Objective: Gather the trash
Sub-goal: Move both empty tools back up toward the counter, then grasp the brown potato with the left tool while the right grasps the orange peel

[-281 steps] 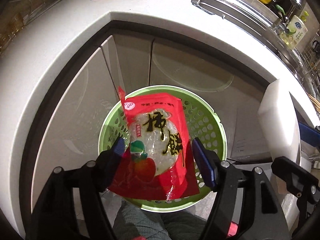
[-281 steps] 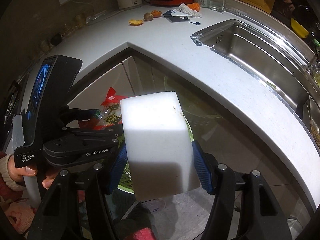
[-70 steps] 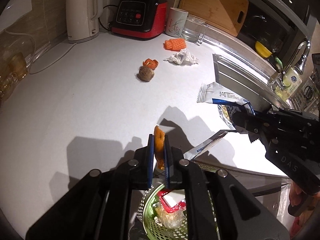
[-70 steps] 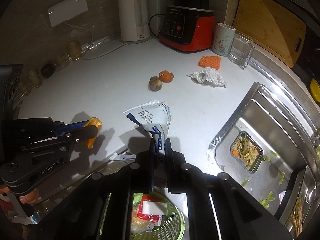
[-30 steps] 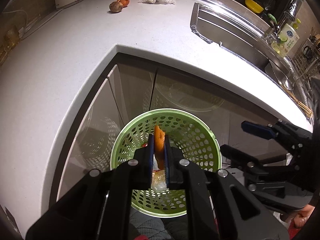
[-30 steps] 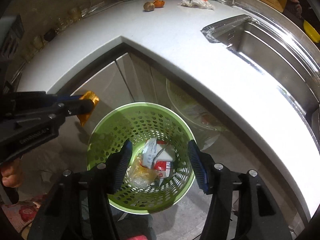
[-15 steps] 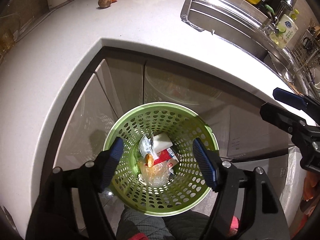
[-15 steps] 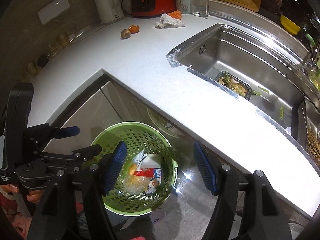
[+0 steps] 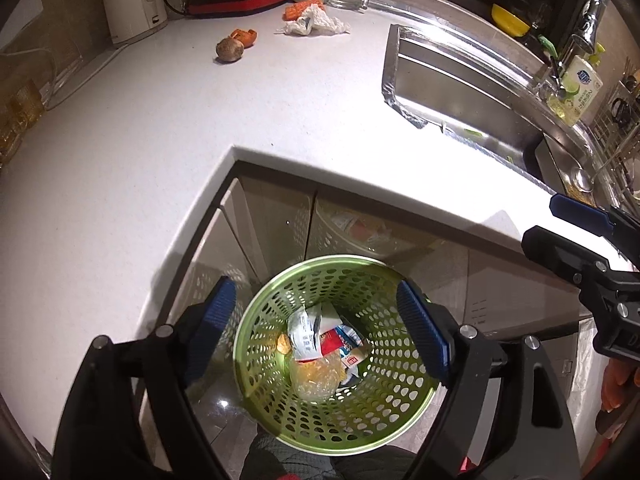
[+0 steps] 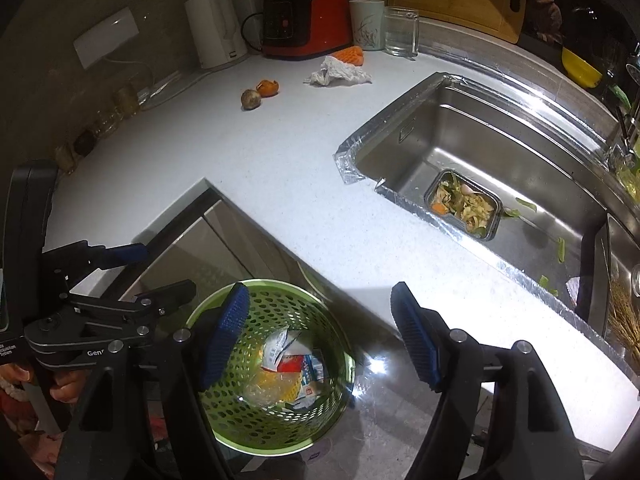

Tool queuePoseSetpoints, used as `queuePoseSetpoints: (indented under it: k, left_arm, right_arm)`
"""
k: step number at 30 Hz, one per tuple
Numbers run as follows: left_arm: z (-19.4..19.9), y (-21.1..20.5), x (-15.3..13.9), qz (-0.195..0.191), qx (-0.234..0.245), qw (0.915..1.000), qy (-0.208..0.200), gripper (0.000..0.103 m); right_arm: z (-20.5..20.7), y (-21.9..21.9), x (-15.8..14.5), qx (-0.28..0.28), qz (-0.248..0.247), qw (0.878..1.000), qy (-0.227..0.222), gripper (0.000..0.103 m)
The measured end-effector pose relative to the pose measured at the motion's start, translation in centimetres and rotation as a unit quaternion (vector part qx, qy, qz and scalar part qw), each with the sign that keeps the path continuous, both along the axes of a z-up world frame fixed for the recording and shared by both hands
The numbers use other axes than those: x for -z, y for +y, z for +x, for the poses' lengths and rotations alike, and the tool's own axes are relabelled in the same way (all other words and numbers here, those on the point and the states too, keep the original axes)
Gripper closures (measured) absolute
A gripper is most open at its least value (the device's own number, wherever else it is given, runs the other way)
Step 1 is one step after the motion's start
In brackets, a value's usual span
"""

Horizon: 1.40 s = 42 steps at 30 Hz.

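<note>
You held both grippers above the green perforated basket [image 9: 404, 412], which stood on the floor in the inner corner of the white counter [image 9: 160, 128], in front of the cabinet doors. Your left gripper [image 9: 316, 332] had its jaws spread wide with nothing between them, the blue pads on either side of the basket's mouth in the left wrist view. Your right gripper [image 10: 320, 336] was likewise spread and empty, hanging over the basket's right side and the counter edge.

Inside the basket lay the collected trash [image 9: 320, 348]: a white printed wrapper on top, a red packet beside it, a crinkled clear bag underneath, and a small orange scrap against the left wall (the deeper pieces were too jumbled to name).

More litter was on the counter toward the back edge. A brown round fruit [image 10: 251, 99] sat touching an orange peel [image 10: 267, 87], and to their right a crumpled white tissue [image 10: 338, 73] lay just in front of an orange waffle-textured piece [image 10: 350, 55]. Behind them, along the back wall, stood a white kettle [image 10: 214, 32], a red-and-black appliance [image 10: 306, 24], a mug [image 10: 366, 24] and a clear glass [image 10: 401, 31].

In the sink [image 10: 520, 152], at the counter's right, a dark tray of vegetable scraps [image 10: 464, 204] rested near the front wall.
</note>
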<state>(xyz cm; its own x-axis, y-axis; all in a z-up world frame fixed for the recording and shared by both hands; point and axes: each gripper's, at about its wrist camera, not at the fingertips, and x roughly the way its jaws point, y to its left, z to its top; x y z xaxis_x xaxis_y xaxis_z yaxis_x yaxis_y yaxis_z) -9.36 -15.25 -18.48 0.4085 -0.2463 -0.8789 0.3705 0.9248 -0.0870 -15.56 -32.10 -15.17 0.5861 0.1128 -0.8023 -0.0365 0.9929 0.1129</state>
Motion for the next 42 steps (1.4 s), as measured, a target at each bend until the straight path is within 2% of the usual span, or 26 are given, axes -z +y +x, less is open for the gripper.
queuePoseSetpoints:
  k: [9,14,18,28,33,36,37,39,41,42]
  left_arm:
    - [6.3,0.3,-1.6,0.011,0.003,0.9995,-0.029,0.016]
    - [11.2,0.7,-2.3,0.018,0.010,0.9985,-0.051,0.013]
    - [15.8,1.0,-2.7,0.015,0.008,0.9976,-0.067,0.012]
    - [24.2,0.7,-1.1,0.002,0.011,0.9972,-0.074,0.013]
    - [26.9,0.1,0.5,-0.005,0.004,0.9985,-0.054,0.023]
    - [27.8,-0.1,1.4,-0.011,-0.001,0.9991,-0.041,0.035]
    - [27.8,-0.1,1.5,-0.011,-0.005,0.9988,-0.048,0.039]
    - [28.0,-0.3,1.4,-0.008,-0.005,0.9986,-0.053,0.048]
    - [28.1,-0.5,1.3,-0.008,0.003,0.9985,-0.054,0.067]
    - [28.1,-0.5,1.2,-0.009,0.006,0.9986,-0.053,0.067]
  right_arm:
    - [5.7,0.0,-1.4,0.016,-0.003,1.000,-0.017,0.022]
    - [9.8,0.1,-2.2,0.025,-0.010,0.999,-0.027,0.017]
    - [13.3,0.3,-2.5,0.029,-0.019,0.999,-0.033,0.016]
    - [20.7,0.0,-1.6,0.044,-0.014,0.998,-0.030,0.016]
    - [22.5,-0.2,-1.0,0.050,-0.011,0.998,-0.023,0.016]
    - [23.3,-0.5,-0.5,0.052,-0.009,0.998,-0.017,0.016]
    - [23.5,-0.5,-0.5,0.053,-0.009,0.998,-0.016,0.016]
    - [24.0,-0.7,-0.3,0.055,-0.008,0.998,-0.013,0.016]
    - [24.3,-0.8,-0.2,0.055,-0.006,0.998,-0.012,0.016]
    - [24.6,-0.7,-0.2,0.054,-0.006,0.998,-0.012,0.016]
